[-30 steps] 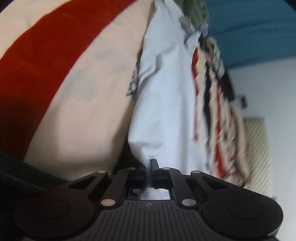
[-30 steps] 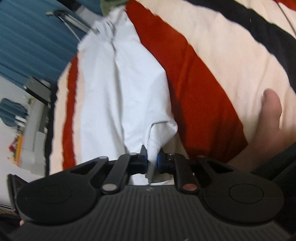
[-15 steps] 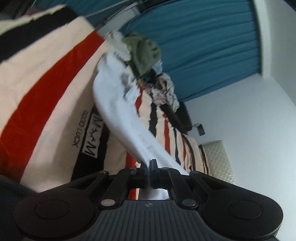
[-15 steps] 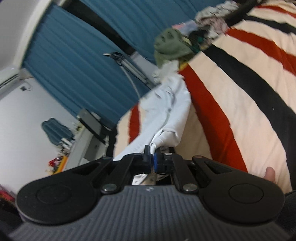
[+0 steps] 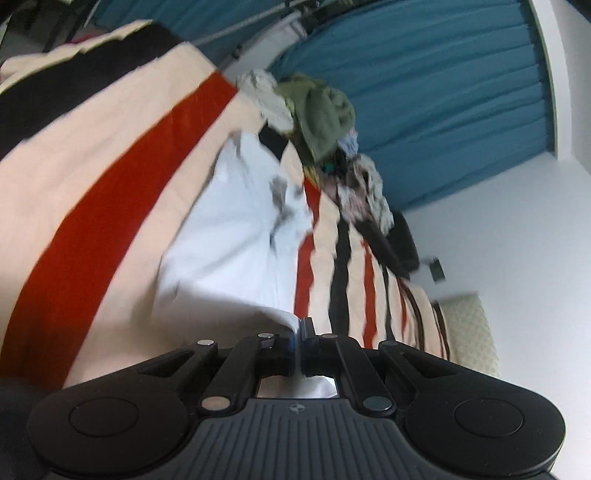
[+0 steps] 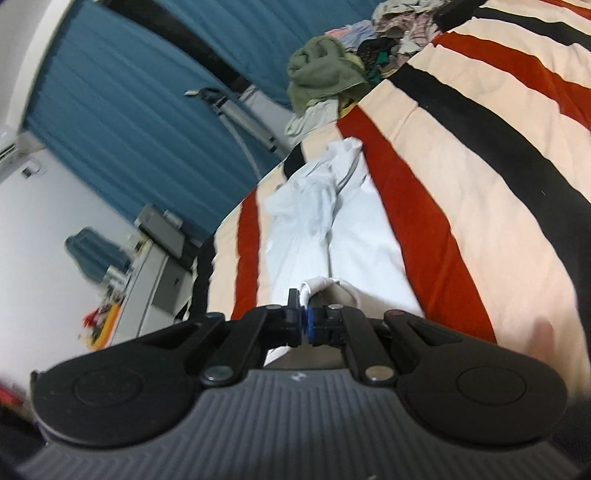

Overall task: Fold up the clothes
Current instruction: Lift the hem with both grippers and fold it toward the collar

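**On the striped bedspread: one white garment, held at two points**

Across the striped bedspread (image 5: 110,155) a white garment (image 5: 236,236) is laid lengthwise, its far end bunched and creased, its near end lifted off the cover. The exact kind of garment cannot be told; a rolled hem or cuff is seen at the right-hand grip.

Left gripper (image 5: 297,334): jaws closed together on a near edge of the white cloth, which is pinched between the pads and passes down under the gripper body.

Right gripper (image 6: 305,320): jaws clamped on the rolled white edge, with only a thin gap filled by fabric.

Both near corners are judged to be held so that the cloth is kept taut and square between the two hands, as a fold or a smoothing pull would require; which of the two is in hand is not settled by these views. The far end is left resting on the bed, presumably as an anchor against which the cloth can be drawn.

At the far edge of the bed a heap of clothes (image 6: 399,26) is stacked, topped by an olive-green garment (image 6: 323,70). Whether these are sorted, folded or awaiting handling cannot be told.

Backdrop: blue curtain (image 5: 443,92), white wall (image 5: 517,240).
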Action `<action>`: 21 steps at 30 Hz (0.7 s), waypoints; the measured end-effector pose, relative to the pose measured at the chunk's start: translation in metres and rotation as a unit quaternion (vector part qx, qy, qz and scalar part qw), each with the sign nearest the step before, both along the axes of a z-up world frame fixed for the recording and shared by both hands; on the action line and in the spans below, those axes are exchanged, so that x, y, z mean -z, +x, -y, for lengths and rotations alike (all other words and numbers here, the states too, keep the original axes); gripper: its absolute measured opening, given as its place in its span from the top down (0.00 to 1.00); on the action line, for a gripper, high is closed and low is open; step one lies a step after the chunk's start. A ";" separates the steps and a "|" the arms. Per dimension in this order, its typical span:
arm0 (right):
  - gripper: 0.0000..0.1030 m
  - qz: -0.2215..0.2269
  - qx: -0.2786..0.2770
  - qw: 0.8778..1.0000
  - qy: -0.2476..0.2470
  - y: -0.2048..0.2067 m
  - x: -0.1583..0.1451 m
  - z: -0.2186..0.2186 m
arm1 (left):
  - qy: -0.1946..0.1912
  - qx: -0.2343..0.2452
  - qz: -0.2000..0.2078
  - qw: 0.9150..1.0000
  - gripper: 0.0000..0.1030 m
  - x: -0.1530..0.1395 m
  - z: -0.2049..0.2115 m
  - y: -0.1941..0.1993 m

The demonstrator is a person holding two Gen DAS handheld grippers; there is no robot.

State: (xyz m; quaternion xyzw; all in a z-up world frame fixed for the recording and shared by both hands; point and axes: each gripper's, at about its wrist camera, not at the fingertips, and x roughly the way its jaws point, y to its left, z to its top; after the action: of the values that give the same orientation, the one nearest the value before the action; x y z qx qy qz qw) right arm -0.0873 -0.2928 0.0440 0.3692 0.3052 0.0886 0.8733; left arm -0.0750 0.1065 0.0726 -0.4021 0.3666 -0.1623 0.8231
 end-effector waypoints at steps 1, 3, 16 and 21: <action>0.94 0.005 0.005 1.000 0.000 0.018 0.002 0.000 | 0.008 -0.010 0.016 1.000 0.97 0.001 0.004 0.016; 0.94 0.021 0.015 1.000 -0.008 0.051 0.006 0.002 | 0.033 -0.027 0.047 0.998 0.97 0.004 0.013 0.045; 0.94 0.081 0.023 0.984 -0.155 0.220 0.070 -0.025 | 0.199 -0.051 0.149 0.967 0.97 0.064 0.049 0.202; 0.93 0.079 -0.002 0.975 -0.207 0.258 0.102 -0.032 | 0.237 -0.028 0.128 0.963 0.96 0.108 0.058 0.243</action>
State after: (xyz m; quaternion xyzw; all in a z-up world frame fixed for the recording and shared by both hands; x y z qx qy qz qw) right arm 0.1707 -0.2605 -0.0579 0.1714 0.2481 0.0542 0.9519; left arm 0.1680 0.0489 -0.0359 -0.1818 0.2748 -0.0975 0.9391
